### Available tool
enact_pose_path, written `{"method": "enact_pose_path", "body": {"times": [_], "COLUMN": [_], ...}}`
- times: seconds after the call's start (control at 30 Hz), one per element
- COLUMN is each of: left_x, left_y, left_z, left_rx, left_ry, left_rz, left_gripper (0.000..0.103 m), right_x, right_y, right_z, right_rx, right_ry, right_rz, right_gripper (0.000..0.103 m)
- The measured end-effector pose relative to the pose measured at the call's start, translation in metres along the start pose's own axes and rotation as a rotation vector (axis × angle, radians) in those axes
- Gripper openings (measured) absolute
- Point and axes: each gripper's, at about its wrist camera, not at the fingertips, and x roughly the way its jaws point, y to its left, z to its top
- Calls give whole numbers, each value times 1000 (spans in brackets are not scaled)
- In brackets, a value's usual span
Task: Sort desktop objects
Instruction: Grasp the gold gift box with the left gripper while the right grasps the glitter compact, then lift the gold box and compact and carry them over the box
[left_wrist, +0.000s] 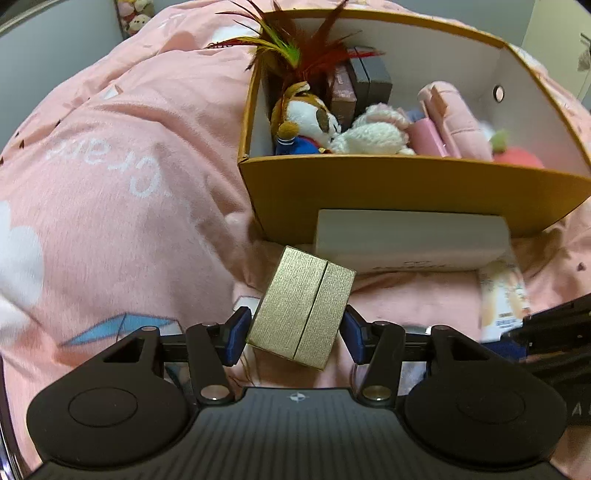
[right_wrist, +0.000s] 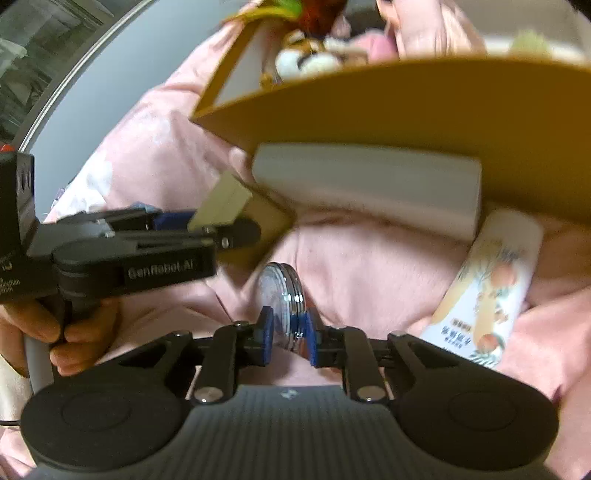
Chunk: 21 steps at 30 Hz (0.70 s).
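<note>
White box (left_wrist: 410, 236) btwn grippers & orange bin (left_wrist: 406, 192); tube (right_wrist: 491, 295) beside.

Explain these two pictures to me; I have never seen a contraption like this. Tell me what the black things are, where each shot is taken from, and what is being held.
No robot here: a person holds a black two-finger gripper in each hand. Each picture comes from a camera on one gripper, looking forward along its fingers.

The left camera's picture shows the left gripper closed on a small gold box. The right camera's picture shows the right gripper pinching a round silver tin; the other gripper appears at its left side, in the person's hand.

Everything rests on a pink blanket. An open orange box already holds plush toys and feathers. In front of it lie a white box and a printed tube.
</note>
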Motion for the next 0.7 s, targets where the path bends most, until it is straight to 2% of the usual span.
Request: {"method": "enact_pose_path", "body": {"times": [0.2,0.3,0.4,0.7], "left_x": [-15,-25,-24,1], "left_y": [-7,-17,-23,-36], "left_z": [0,-5,-4,-11], "left_rx": [-32,-16,-5,45], "left_ry": [-7,-9,10,99], "left_rz": [-77,-125,-176,-160], "left_gripper": [60,60,60,60], "right_x": [-28,-36,-48,-19], "right_y": [11,18,20,12], "right_z": [10,13,14,6], "right_rx": [-49,-103,-147,-175], "right_ry": [-114,-162,-190,-91], "right_rz": [-110,-220,-289,-317], "right_gripper": [15,14,14,15]}}
